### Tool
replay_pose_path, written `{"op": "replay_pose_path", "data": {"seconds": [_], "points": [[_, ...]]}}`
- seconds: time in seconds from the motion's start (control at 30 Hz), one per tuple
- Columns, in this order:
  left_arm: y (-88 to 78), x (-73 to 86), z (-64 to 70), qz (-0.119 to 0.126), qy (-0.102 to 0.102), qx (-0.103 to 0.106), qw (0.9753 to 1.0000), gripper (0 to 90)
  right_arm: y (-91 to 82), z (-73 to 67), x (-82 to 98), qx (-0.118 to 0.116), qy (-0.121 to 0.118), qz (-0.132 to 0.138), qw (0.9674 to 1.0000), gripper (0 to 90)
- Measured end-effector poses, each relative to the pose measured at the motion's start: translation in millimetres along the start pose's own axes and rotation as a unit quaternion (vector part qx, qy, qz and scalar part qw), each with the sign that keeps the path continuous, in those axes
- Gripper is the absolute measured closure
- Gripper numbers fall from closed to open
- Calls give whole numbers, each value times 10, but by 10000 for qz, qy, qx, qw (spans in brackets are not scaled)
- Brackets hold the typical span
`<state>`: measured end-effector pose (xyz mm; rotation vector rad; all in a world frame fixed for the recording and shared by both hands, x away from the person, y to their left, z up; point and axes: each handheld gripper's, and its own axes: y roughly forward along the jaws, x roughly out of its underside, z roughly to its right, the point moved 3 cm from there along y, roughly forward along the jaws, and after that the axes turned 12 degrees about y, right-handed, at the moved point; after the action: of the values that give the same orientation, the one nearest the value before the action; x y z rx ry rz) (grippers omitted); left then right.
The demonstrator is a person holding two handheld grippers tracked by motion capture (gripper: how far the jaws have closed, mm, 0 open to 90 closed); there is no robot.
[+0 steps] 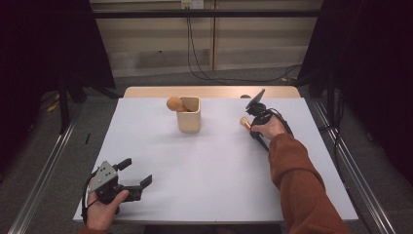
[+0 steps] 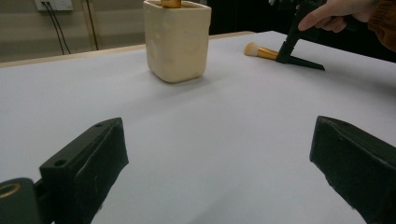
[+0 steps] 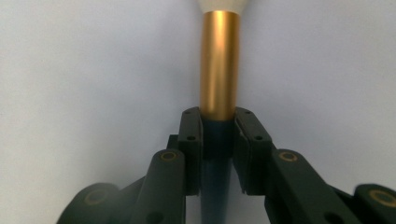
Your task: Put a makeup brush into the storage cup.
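Observation:
A makeup brush with a pale head, gold ferrule (image 3: 219, 65) and dark handle lies on the white table (image 1: 209, 165) at the far right. My right gripper (image 3: 218, 123) is shut on its handle just behind the ferrule; from above that gripper (image 1: 251, 126) sits right of the brush (image 1: 243, 122). A cream square cup (image 1: 189, 114) stands at the far middle, and a second brush with a round orange head (image 1: 174, 103) leans out of it. Near the front left corner my left gripper (image 1: 139, 170) rests open with nothing between its jaws (image 2: 217, 126).
The cup (image 2: 176, 42) and the held brush (image 2: 259, 50) lie well beyond the left gripper, with bare tabletop between. A wooden strip (image 1: 212, 91) borders the table's far edge. Metal rails (image 1: 44, 170) run along both sides.

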<state>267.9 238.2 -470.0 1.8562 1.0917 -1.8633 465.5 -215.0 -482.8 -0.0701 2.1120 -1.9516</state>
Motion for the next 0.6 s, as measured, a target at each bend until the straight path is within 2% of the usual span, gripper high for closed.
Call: {"op": "replay_pose_path", "data": {"seconds": [0.1, 0.37, 0.6], "points": [[2, 1, -4, -16, 8, -2, 10000, 45, -2, -8, 8, 35, -44, 40, 10000, 753], [-6, 3, -11, -20, 8, -11, 10000, 45, -19, 8, 42, -65, 41, 109, 9999, 754], [-8, 4, -9, -27, 1, -26, 10000, 46, -102, 51, 87, -182, 69, 331, 9993, 754]]}}
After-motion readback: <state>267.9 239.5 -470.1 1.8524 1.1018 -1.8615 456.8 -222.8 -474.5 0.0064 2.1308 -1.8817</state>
